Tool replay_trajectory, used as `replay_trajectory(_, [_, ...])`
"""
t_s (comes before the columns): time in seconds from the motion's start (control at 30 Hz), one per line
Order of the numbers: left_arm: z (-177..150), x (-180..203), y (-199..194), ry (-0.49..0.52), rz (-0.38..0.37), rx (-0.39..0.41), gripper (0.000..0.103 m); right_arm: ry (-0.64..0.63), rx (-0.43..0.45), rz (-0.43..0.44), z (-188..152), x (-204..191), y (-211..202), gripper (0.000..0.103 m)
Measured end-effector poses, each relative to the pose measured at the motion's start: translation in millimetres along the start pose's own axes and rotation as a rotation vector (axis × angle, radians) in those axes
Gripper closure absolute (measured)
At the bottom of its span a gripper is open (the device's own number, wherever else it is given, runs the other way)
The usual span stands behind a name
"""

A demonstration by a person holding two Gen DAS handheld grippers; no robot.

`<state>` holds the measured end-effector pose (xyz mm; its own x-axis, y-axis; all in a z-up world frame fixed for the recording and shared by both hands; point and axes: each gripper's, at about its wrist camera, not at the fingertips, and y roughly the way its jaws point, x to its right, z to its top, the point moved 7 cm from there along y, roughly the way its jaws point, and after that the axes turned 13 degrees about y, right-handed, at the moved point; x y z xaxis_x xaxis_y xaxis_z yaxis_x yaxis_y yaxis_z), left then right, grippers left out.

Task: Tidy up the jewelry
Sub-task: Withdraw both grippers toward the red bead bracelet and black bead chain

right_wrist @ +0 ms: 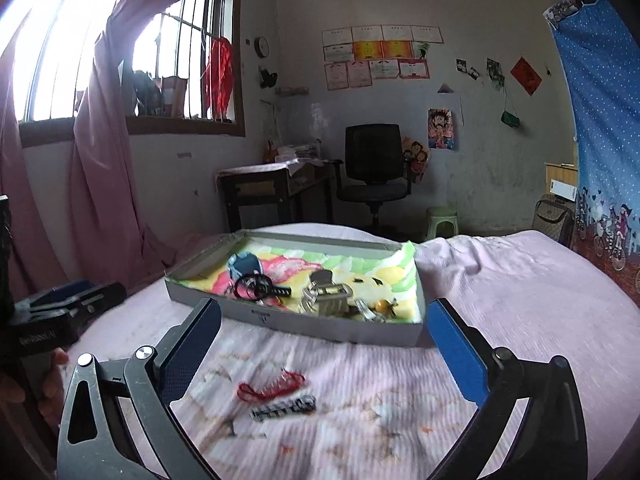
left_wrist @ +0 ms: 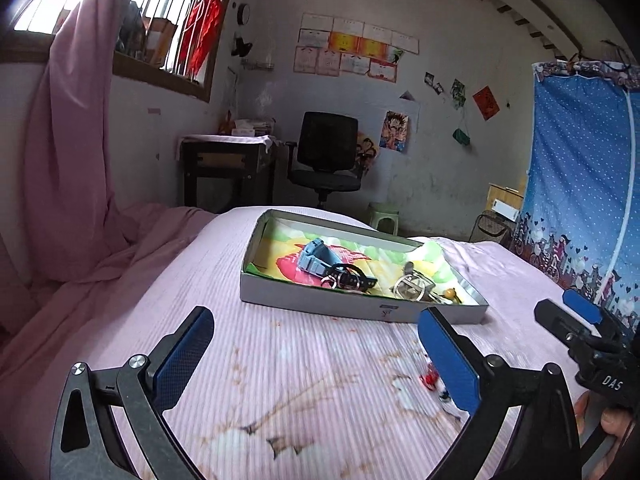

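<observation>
A shallow grey box [left_wrist: 312, 300] [right_wrist: 340, 328] with a colourful lining lies on the pink bed. In it are a blue watch [left_wrist: 316, 258] [right_wrist: 244, 262], a black bracelet [left_wrist: 352, 274] [right_wrist: 256, 286], a silver metal watch [left_wrist: 412, 286] [right_wrist: 328, 296] and a small yellow bead piece [left_wrist: 450, 293] [right_wrist: 382, 304]. On the bedspread in front of the box lie a red string bracelet [right_wrist: 272, 388] and a black-and-white bead bracelet [right_wrist: 284, 406]. My right gripper [right_wrist: 322, 312] stands wide open just above and behind them, holding nothing. My left gripper [left_wrist: 314, 320] is also wide open and empty, to the left.
The bed's left side meets a pink curtain [left_wrist: 68, 168]. Beyond the bed's far end stand a dark desk [left_wrist: 228, 168], a black office chair [left_wrist: 326, 156] and a green stool [left_wrist: 384, 216]. A blue dotted cloth wardrobe [left_wrist: 580, 184] stands at the right.
</observation>
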<state>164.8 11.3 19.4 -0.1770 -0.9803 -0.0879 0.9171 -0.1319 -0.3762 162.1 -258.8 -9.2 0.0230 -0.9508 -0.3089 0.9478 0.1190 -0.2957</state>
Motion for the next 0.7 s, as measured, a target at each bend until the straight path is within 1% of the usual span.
replay_trajectory(0.13, [-8, 6, -6, 0.013, -0.021, -0.003, 0.0, -0.016, -0.05, -0.019, -10, 10, -7, 0.001])
replay_trajectory(0.23, [-17, 12, -5, 0.02, -0.045, -0.027, 0.0, -0.043, -0.076, -0.04, -16, 12, -9, 0.001])
replay_trajectory(0.33, [-24, 20, -1, 0.038, -0.06, -0.053, 0.0, -0.05, -0.108, -0.043, -21, 13, -11, 0.001])
replay_trajectory(0.5, [-37, 28, 6, 0.065, -0.072, -0.107, 0.0, -0.059, -0.165, -0.072, -32, 18, -7, 0.001])
replay_trajectory(0.7, [-43, 29, 12, 0.065, -0.078, -0.138, 0.0, -0.041, -0.218, -0.094, -43, 25, 2, 0.001])
